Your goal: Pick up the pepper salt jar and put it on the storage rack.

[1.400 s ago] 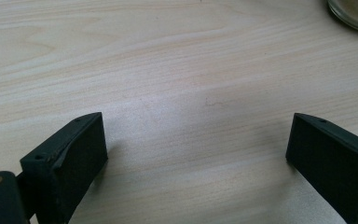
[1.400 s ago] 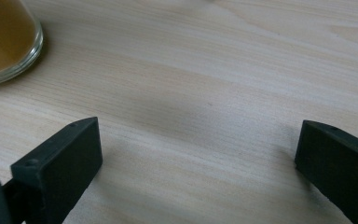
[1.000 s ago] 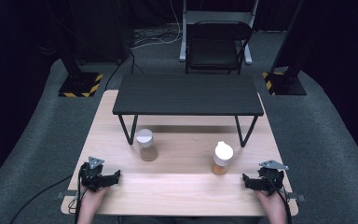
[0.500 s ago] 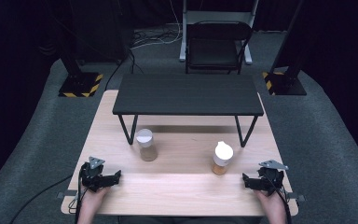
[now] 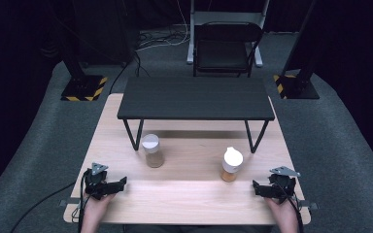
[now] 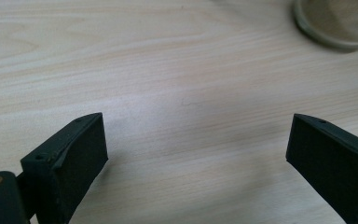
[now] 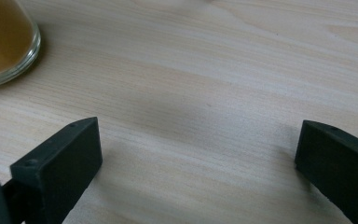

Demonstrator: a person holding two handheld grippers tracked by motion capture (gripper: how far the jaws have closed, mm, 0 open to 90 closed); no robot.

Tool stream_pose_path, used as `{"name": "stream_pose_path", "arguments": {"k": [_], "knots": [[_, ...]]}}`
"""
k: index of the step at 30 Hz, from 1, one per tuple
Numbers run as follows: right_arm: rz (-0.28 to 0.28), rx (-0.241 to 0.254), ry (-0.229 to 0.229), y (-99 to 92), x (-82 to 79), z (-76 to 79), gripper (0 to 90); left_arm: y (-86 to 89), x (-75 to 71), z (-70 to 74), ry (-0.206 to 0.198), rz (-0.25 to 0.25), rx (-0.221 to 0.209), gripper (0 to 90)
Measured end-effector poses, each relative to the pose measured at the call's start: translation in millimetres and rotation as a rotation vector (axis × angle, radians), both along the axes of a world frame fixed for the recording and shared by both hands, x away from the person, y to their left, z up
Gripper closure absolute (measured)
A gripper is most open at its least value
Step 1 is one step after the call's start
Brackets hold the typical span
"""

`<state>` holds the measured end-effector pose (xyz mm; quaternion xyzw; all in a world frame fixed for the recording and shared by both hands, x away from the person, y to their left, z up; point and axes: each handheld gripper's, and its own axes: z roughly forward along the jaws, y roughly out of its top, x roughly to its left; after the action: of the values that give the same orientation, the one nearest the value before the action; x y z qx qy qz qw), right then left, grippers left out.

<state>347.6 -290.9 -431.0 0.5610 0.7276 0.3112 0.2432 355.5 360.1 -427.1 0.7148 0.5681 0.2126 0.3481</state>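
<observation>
High view: we see the left hand-held gripper point(image 5: 121, 182) and the right hand-held gripper point(image 5: 255, 186) low on the tabletop point(image 5: 189, 194). The sand jar point(image 5: 152, 150) and the orange jar point(image 5: 231, 164) stand between them, farther back, by the black shelf point(image 5: 196, 98).
Left gripper view: we see its jaws spread wide, just closing a bit, nothing between them. The sand jar point(image 6: 335, 21) is near.
Right gripper view: we see its jaws spread, pinching nothing. The orange jar point(image 7: 4, 39) is near.
</observation>
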Motion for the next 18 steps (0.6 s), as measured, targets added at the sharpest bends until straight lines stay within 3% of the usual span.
{"name": "stream_pose_path", "arguments": {"k": [15, 18], "knots": [[0.000, 0.001, 0.000, -0.2, 0.0, 0.0, 0.0, -16.3, -11.5, 28.5, -0.079, -0.070, -0.002, 4.9], [0.000, 0.001, 0.000, -0.2, 0.0, 0.0, 0.0, -18.9, -10.2, 33.1, -0.080, -0.088, -0.009, 4.9]]}}
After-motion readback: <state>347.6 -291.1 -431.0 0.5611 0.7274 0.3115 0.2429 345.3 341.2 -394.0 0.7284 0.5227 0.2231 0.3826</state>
